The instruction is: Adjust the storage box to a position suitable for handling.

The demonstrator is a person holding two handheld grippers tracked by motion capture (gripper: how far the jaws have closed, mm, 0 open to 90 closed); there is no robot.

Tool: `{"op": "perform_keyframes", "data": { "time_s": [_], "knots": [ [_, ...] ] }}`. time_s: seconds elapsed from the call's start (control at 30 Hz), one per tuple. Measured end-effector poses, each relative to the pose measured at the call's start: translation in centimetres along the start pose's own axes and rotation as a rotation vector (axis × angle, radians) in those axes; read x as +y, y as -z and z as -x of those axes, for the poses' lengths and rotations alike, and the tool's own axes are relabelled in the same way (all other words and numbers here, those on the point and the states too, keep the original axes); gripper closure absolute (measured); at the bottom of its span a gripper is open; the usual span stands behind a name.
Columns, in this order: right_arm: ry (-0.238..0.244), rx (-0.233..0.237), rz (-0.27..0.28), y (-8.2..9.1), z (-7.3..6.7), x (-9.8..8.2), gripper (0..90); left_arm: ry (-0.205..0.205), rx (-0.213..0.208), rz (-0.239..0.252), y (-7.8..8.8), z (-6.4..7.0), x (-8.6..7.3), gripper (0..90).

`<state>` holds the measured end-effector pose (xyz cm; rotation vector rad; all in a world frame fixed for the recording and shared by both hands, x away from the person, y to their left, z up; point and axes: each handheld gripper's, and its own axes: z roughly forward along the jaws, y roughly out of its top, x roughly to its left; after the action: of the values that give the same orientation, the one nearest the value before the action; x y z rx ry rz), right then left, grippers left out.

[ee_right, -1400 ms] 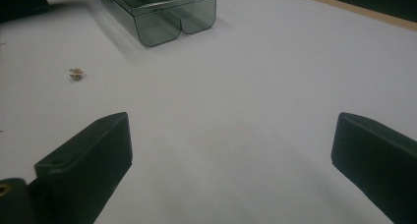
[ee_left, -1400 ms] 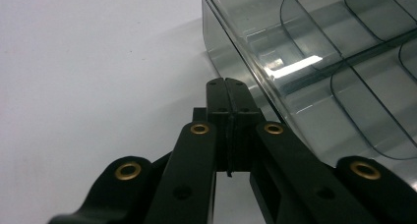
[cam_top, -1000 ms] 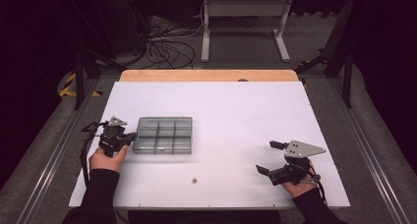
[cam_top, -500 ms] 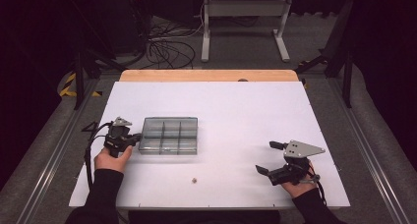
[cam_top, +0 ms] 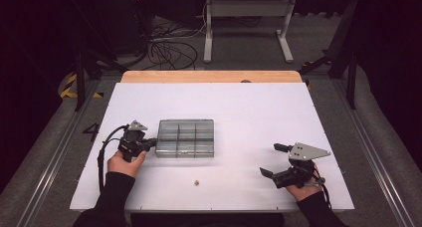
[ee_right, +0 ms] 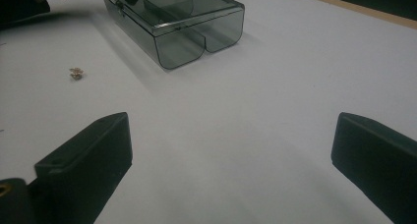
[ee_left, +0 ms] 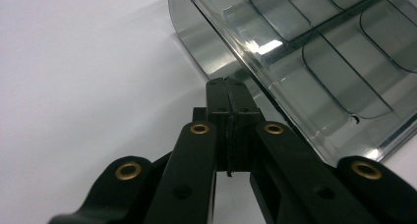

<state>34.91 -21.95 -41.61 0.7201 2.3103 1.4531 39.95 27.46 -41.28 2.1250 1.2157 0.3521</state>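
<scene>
A clear smoky plastic organiser box [cam_top: 185, 137] with divided compartments lies flat on the white table [cam_top: 259, 112], left of centre. My left gripper [cam_top: 152, 143] is shut, and its joined tips rest against the box's left wall. In the left gripper view the two black jaws [ee_left: 228, 89] meet with nothing between them, right at the box [ee_left: 314, 52]. My right gripper [cam_top: 269, 160] stands open near the front right, well apart from the box, with bare table between its jaws [ee_right: 231, 150]. The box [ee_right: 177, 17] lies far off in that view.
A small brownish bit [cam_top: 197, 182] lies on the table in front of the box, also seen as a small speck [ee_right: 76, 73]. A wooden strip [cam_top: 209, 76] edges the far side. Beyond it stand a metal frame [cam_top: 246, 18] and floor cables [cam_top: 164, 48].
My left gripper has slid to the right with the box ahead of it, so the box sits nearer the table's middle. The right gripper has stayed where it was.
</scene>
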Motion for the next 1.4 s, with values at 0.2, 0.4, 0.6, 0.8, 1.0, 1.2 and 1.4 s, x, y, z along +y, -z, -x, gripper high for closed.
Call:
{"op": "perform_keyframes", "data": {
  "time_s": [0.2,0.4,0.6,0.8,1.0,1.2,1.4],
  "knots": [
    [-0.003,-0.003,-0.002,0.1,0.0,-0.1,2.5,-0.016,-0.028,0.007,-0.9,1.3,0.7,89.4],
    [-0.005,-0.008,-0.005,0.3,-0.1,-0.3,2.5,-0.020,-0.019,0.006,-1.9,2.7,1.6,89.4],
    [-0.009,-0.014,-0.004,0.6,-0.1,-0.4,2.5,-0.055,-0.040,0.001,-2.6,3.8,2.1,89.4],
    [-0.010,-0.018,-0.004,0.8,-0.1,-0.5,2.5,-0.061,-0.039,0.009,-3.2,4.7,2.6,89.3],
    [-0.015,-0.022,-0.005,1.0,-0.1,-0.7,2.5,-0.082,-0.057,-0.003,-3.5,5.3,2.8,89.3],
    [-0.012,-0.022,-0.004,1.0,-0.1,-0.6,2.5,-0.091,-0.064,-0.005,-3.5,5.5,2.9,89.3],
    [-0.017,-0.013,-0.004,0.9,-0.2,-0.6,3.3,-0.106,-0.068,0.006,-2.6,4.8,2.6,81.8]
  ]
}}
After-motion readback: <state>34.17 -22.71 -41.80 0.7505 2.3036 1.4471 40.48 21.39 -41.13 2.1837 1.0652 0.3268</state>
